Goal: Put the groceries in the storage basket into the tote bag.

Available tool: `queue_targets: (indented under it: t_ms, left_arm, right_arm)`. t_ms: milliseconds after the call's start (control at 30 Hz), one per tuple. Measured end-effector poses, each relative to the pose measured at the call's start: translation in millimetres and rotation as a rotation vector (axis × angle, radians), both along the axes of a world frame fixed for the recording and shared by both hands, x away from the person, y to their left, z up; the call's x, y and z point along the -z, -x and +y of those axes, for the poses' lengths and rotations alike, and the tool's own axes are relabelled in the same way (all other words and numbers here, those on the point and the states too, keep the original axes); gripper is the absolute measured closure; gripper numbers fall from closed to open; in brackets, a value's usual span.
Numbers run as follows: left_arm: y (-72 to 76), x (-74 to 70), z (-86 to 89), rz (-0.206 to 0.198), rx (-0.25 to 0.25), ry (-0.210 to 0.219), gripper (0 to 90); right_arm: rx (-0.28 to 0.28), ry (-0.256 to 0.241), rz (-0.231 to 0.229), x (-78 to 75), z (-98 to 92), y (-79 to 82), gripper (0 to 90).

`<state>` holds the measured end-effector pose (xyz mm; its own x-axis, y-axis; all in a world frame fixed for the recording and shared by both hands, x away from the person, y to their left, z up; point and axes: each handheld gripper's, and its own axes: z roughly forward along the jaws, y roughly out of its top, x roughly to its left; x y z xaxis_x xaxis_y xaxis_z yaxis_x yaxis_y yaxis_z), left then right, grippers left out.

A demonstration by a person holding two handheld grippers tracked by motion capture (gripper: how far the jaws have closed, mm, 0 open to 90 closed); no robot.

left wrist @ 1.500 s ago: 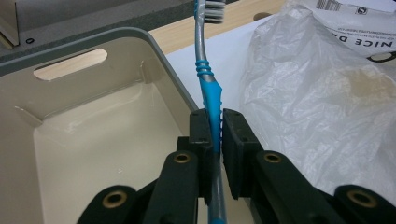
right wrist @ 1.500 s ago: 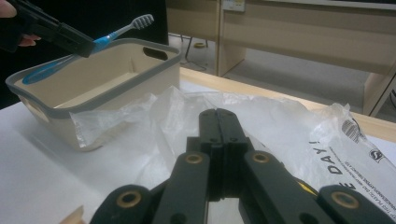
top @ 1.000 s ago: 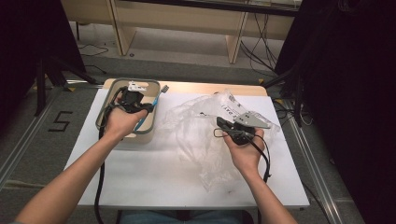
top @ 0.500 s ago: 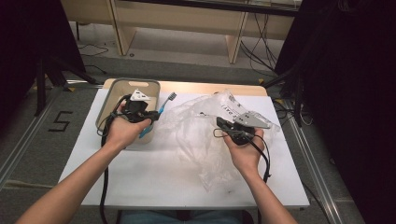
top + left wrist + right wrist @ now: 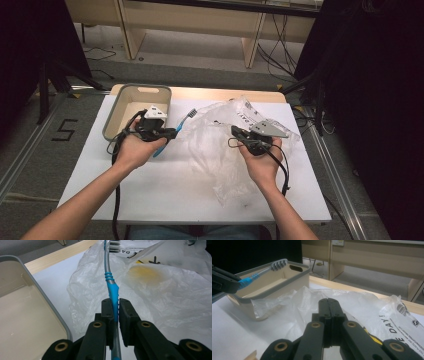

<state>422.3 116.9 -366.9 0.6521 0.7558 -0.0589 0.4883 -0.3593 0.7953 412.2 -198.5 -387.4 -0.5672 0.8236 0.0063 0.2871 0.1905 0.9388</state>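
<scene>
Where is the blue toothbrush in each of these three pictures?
High view: the toothbrush lies left of centre, held by the left gripper, beside the bin.
Left gripper view: centre, clamped between the jaws, bristles at the top edge.
Right gripper view: upper left, bristles over the bin.
Shared landmark: the bin.

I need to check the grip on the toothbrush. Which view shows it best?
The left gripper view: the tongs clamp the toothbrush by its blue handle. The high view shows it small; the right gripper view shows its bristle end.
</scene>
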Motion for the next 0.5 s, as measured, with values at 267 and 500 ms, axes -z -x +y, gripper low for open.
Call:
queue_targets:
  t_ms: [267, 500]
  left_arm:
    - [6.7, 3.3, -5.9, -0.003, 0.020, -0.009, 82.4]
    - [14.6, 7.9, -11.3, 0.002, 0.053, -0.020, 82.4]
  right_arm:
    - [0.002, 0.001, -0.002, -0.2, -0.9, -0.2, 90.0]
    - [0.003, 0.001, -0.002, 0.0, -0.9, -0.5, 90.0]
